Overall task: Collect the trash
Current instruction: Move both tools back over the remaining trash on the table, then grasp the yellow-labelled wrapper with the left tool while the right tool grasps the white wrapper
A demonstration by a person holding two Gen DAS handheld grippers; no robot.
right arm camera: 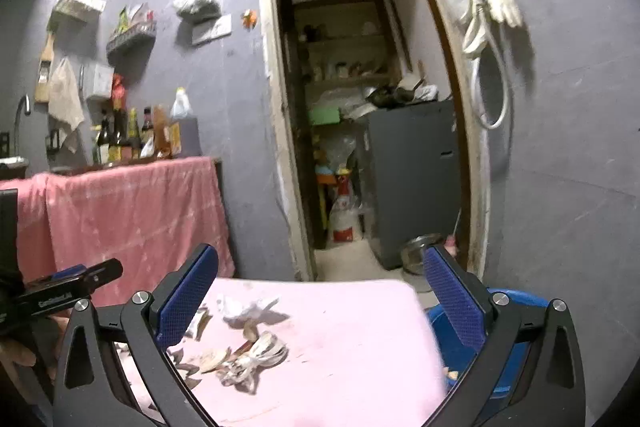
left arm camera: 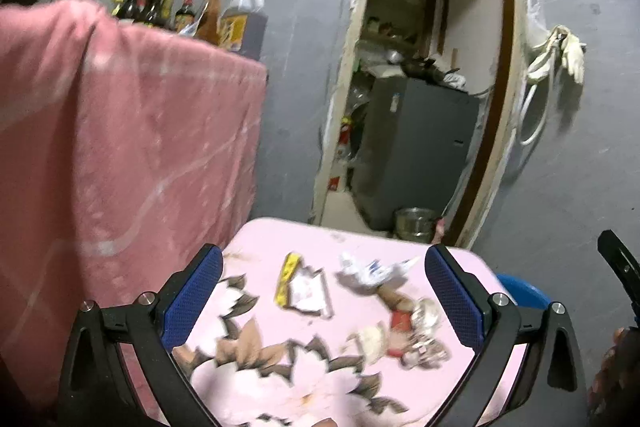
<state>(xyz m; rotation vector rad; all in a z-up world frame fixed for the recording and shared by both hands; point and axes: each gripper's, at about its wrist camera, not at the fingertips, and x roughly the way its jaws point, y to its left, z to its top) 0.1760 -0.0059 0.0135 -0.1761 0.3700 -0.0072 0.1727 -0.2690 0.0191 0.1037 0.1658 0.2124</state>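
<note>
Fingers: left gripper (left arm camera: pixel 324 295) and right gripper (right arm camera: pixel 320 297) both spread wide, empty.
Trash: crumpled paper (left arm camera: pixel 370 269), wrappers (right arm camera: pixel 256 353) lie between the fingers on pink worktop (right arm camera: pixel 360 339).
Progress: nothing collected yet.

left gripper (left arm camera: pixel 324 291) wide open, trash scraps (left arm camera: pixel 372 271) on pink table (left arm camera: pixel 264 239)

Pink tbl (right arm camera: pixel 360 327), blue bin (right arm camera: pixel 516 301), yellow wrapper (left arm camera: pixel 289 277), grey walls (right arm camera: pixel 568 147)
</note>
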